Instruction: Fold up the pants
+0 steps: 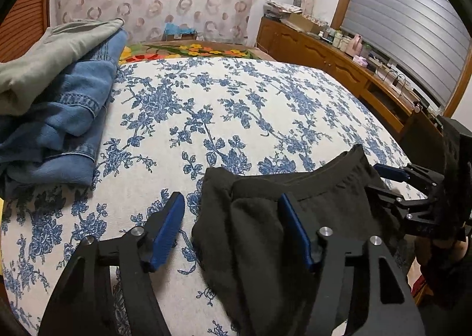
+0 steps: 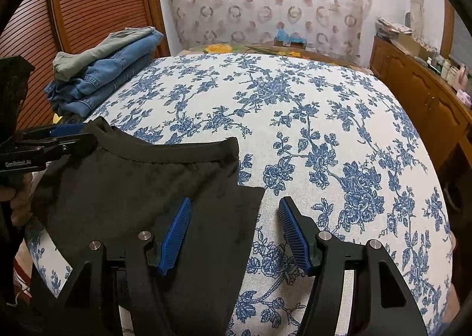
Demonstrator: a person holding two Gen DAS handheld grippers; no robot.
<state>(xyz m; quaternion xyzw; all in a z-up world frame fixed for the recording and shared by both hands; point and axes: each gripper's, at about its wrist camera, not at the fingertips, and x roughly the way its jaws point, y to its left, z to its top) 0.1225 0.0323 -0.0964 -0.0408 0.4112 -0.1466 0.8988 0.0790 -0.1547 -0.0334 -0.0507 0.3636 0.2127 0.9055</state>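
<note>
Black pants (image 1: 253,247) lie bunched on the blue-flowered bedspread (image 1: 236,100), waistband toward the far side. My left gripper (image 1: 233,221) stands open around their left end: the right pad touches the cloth, while the left pad hovers over bare bedspread. In the right wrist view the pants (image 2: 132,182) spread to the left. My right gripper (image 2: 234,235) is open across their right edge, one finger over the cloth and the other over the bedspread. Each gripper shows in the other's view, the right gripper (image 1: 383,182) and the left gripper (image 2: 73,137), both at the waistband's ends.
A stack of folded jeans (image 1: 59,117) topped by a grey-green garment (image 1: 53,52) sits at the bed's far left corner. A cluttered wooden sideboard (image 1: 339,58) runs along the right. A louvred wooden door (image 2: 97,2) stands behind the stack.
</note>
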